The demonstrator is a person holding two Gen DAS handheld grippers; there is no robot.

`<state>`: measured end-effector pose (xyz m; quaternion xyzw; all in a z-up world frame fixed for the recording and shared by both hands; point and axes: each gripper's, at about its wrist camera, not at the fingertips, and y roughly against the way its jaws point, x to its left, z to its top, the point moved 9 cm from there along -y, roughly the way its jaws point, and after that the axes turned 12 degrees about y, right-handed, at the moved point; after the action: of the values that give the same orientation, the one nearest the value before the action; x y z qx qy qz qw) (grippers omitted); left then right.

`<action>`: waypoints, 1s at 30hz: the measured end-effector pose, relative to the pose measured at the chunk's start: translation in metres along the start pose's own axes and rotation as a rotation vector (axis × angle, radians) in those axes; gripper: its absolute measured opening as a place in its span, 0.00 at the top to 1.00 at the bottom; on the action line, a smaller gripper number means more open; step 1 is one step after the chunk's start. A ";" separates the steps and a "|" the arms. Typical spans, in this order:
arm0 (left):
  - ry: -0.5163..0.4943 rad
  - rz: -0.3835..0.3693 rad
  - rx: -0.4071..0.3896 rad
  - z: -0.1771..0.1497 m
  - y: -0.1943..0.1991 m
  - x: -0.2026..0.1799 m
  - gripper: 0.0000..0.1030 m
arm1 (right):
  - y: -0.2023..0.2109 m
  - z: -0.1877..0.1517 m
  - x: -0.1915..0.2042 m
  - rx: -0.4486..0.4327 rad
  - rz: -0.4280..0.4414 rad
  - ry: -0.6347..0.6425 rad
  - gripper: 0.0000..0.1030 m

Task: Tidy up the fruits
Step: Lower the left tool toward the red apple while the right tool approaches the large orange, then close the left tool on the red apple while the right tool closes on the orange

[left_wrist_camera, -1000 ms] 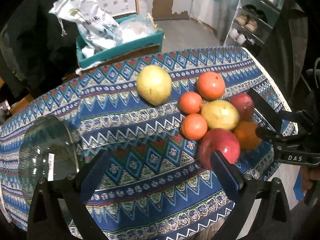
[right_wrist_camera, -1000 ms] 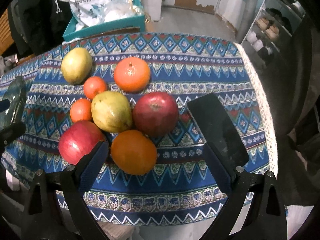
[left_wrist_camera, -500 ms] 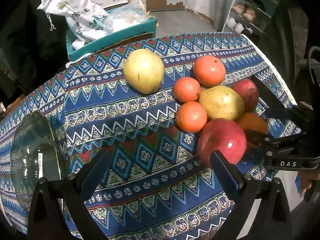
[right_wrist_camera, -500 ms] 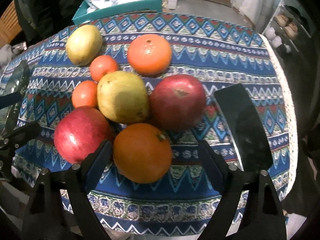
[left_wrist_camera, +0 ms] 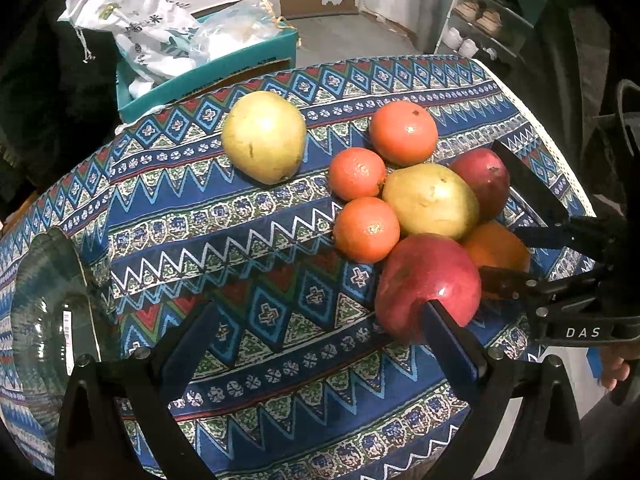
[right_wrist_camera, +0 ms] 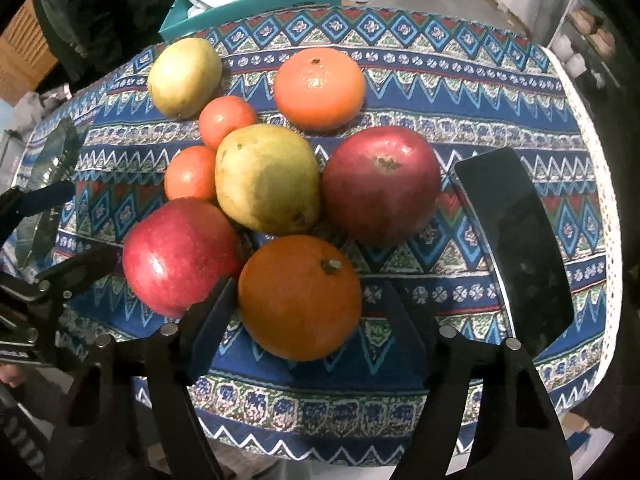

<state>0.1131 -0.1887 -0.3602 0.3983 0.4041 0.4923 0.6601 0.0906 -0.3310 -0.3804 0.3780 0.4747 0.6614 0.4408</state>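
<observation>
The large orange [right_wrist_camera: 299, 298] lies on the worktop [right_wrist_camera: 460, 92] between the spread fingers of the right tool [right_wrist_camera: 308, 312], ungripped. A red apple [right_wrist_camera: 178, 256] sits just outside its left finger. The left tool [left_wrist_camera: 320, 332] is also spread, holding nothing, that apple touching its right finger.

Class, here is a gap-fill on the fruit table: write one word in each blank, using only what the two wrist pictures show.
1. The right tongs stand open around the nearest ____.
2. The number of red apples on the patterned cloth is ____.
3. The black phone lies to the ____ of the fruit cluster in the right wrist view.
4. The glass bowl holds ____ fruit.

Missing words: orange; two; right; no
</observation>
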 end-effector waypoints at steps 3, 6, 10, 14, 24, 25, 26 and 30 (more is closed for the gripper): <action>-0.001 -0.007 -0.002 0.000 0.001 -0.002 0.02 | -0.002 -0.003 0.002 0.011 0.023 -0.002 0.31; -0.001 -0.017 0.001 0.000 0.001 -0.003 0.02 | -0.003 -0.002 0.007 0.006 0.043 0.006 0.38; -0.002 -0.030 -0.001 -0.001 0.005 -0.007 0.02 | 0.001 -0.001 0.008 0.002 0.008 0.023 0.39; -0.021 -0.060 -0.012 -0.001 0.009 -0.020 0.02 | 0.016 -0.001 -0.004 -0.037 -0.041 -0.003 0.39; -0.085 -0.066 0.022 -0.010 -0.012 -0.053 0.02 | 0.036 -0.011 -0.031 -0.070 -0.145 -0.051 0.39; -0.087 -0.064 0.026 -0.010 -0.014 -0.055 0.02 | 0.036 -0.013 -0.032 -0.070 -0.152 -0.052 0.39; -0.091 -0.062 0.030 -0.010 -0.018 -0.057 0.02 | 0.036 -0.014 -0.033 -0.070 -0.156 -0.055 0.39; -0.111 -0.047 0.047 -0.012 -0.027 -0.064 0.12 | 0.032 -0.018 -0.037 -0.062 -0.156 -0.069 0.39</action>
<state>0.0986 -0.2547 -0.3809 0.4308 0.3876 0.4442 0.6833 0.0788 -0.3765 -0.3576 0.3485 0.4665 0.6262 0.5185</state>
